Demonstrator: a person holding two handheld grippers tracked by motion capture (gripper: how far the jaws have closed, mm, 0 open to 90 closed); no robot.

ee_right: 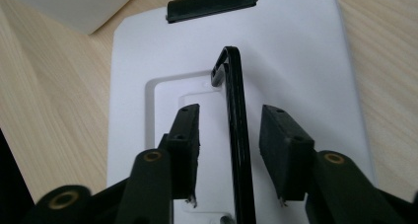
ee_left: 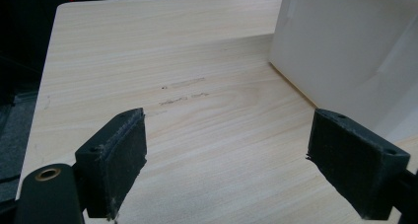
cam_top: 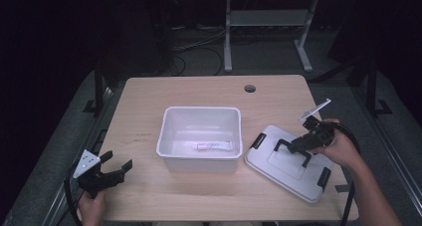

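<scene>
Black jaws of your right gripper [ee_right: 229, 152] stand apart astride raised black handle [ee_right: 235, 130] of white lid [cam_top: 288, 161], not clamped. Lid lies flat on wooden table [cam_top: 149, 96], just right of white bin [cam_top: 200, 139] containing tube [cam_top: 214, 146]. Your left gripper [ee_left: 226, 160] gapes wide over bare tabletop beside bin.

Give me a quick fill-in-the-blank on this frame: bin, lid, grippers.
1. The white bin holds one ____.
2. The right gripper has its jaws on either side of the lid's raised black ____.
3. The lid lies on the table, to the ____ of the bin in the high view.
4. The left gripper has its jaws ____.

Missing: tube; handle; right; open
</scene>
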